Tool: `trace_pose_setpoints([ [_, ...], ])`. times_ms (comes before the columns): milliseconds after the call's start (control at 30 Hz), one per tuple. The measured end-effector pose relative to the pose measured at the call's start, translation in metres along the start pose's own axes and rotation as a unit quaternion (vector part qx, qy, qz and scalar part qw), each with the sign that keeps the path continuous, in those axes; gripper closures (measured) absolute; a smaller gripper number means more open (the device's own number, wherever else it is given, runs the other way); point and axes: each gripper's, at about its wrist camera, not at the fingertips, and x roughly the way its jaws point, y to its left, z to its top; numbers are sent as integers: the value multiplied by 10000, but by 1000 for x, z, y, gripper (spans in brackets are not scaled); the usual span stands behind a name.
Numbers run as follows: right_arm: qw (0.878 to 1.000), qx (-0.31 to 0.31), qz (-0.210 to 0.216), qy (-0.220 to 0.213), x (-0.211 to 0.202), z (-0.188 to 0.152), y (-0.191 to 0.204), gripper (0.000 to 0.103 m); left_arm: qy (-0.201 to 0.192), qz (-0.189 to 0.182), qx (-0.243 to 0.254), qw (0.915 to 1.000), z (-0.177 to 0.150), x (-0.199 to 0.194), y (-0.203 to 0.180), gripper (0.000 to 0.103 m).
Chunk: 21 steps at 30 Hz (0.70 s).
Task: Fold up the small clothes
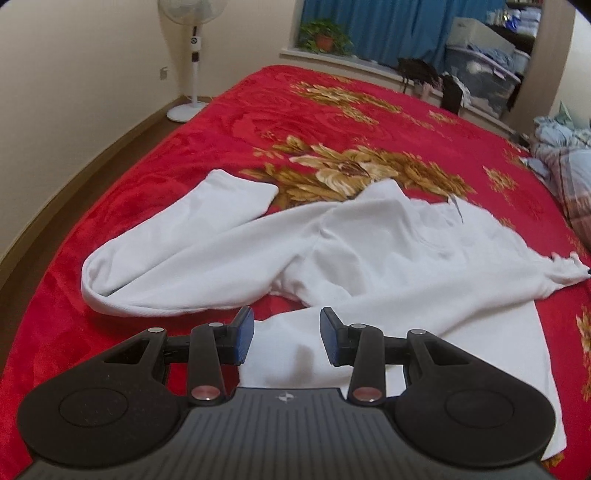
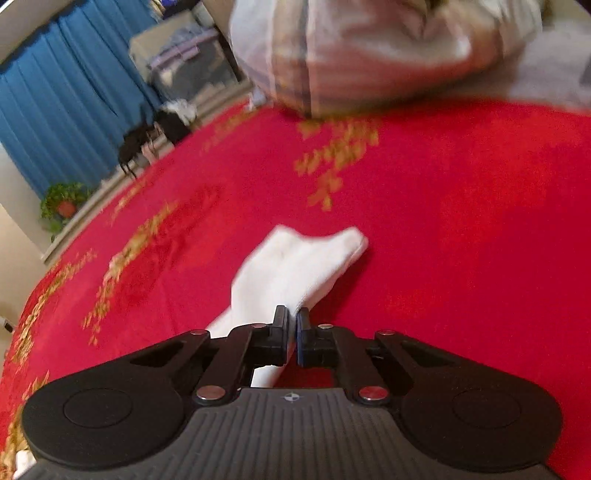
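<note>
**White top spread on the red bed, one corner pinched**

At the far left a standing fan point(image 1: 194, 55) rests on the floor by the wall; a potted plant point(image 1: 324, 37) sits on the window ledge before the blue curtain point(image 1: 388, 29); the red blanket point(image 1: 184, 155) with its gold flower pattern covers the bed.

The white garment point(image 1: 369, 251) lies across the near middle of the blanket, soft and ribbed-looking, rumpled rather than flat; its left sleeve point(image 1: 177, 236) bends back on itself, cuff pointing to the far side; the body bunches in loose folds toward the right, where the cloth narrows to a drawn-out tip; a flatter panel runs to the near edge.

The left gripper point(image 1: 286, 341) hangs over that near panel, its blue-faced jaws standing apart with only cloth below them, nothing pinched.

To the right, in the right wrist view, the right gripper point(image 2: 293, 334) has its jaws clenched on a narrow fold of the white cloth; the free end fans out beyond the tips onto the blanket; a bundle of pale bedding point(image 2: 369, 48) lies blurred at the far side.
</note>
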Motion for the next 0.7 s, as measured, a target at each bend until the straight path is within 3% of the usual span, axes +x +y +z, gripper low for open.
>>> trace_pose_setpoints([
  [167,9968,-88,-618,-502,-5,38,-19,100,-36,-312,82,9995,-1,-4,-7,59],
  [300,9908,-141,-1297,-364,6,59,-36,100,89,-652,310,9973,-2,-2,-18,59],
  [400,9848,-100,-1734,38,11,58,-39,98,67,-743,563,9956,8,7,-29,59],
  [467,9773,-438,-2046,-328,-3,52,-22,88,-60,-803,645,9947,22,13,-34,59],
  [533,9774,-808,-1852,-616,-17,45,2,73,-217,-938,659,9932,41,23,-38,59],
  [600,9833,-1036,-1320,-702,-32,35,31,70,-228,-1067,550,9925,62,43,-38,59],
  [700,9909,-1318,-3,-262,-43,12,85,70,-55,-1118,254,9934,87,82,-35,58],
])
